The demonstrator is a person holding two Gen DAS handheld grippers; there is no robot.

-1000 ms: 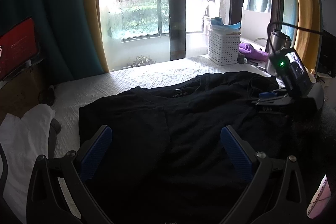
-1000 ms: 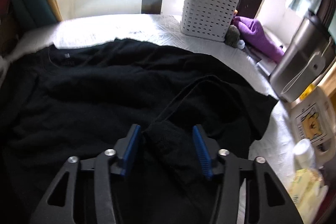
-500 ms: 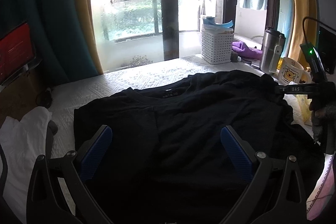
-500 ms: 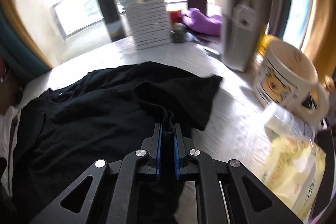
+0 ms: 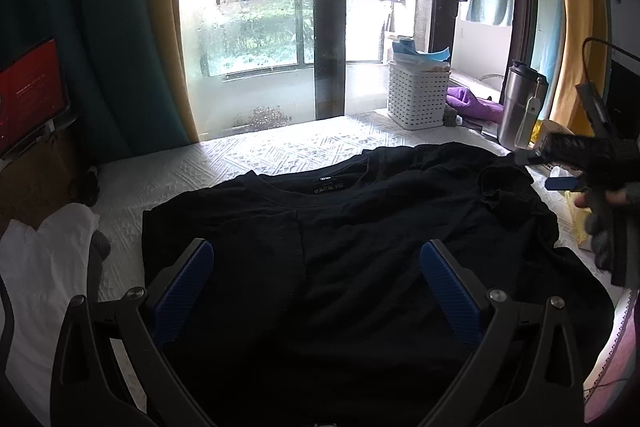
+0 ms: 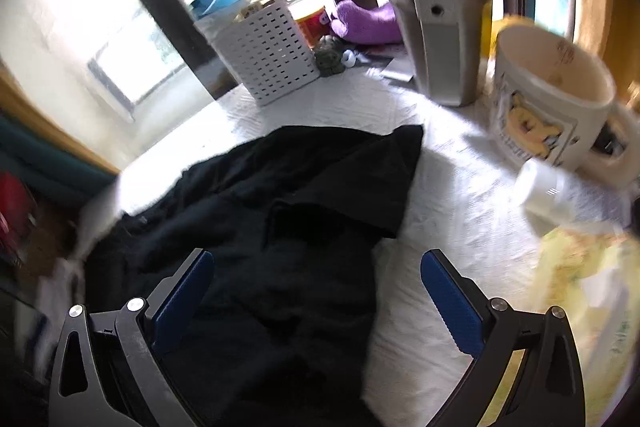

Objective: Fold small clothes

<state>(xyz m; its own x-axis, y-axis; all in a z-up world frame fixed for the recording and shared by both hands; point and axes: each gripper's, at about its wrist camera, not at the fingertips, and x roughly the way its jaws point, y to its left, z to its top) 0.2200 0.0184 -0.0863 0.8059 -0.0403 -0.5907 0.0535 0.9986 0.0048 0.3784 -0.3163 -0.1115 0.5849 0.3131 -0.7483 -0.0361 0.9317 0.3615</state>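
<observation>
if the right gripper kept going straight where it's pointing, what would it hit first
Most likely the black shirt, near its edge on the white cover. The right gripper is opening with nothing gripped; depth is uncertain.

The left gripper [image 5: 316, 287] points down at a slant, its blue pads spread wide with nothing pressed between them. The right gripper [image 6: 316, 291] is tilted steeply down — its jaws are opening, pads clear of anything — and a gloved hand [image 5: 608, 211] grips its handle.
</observation>
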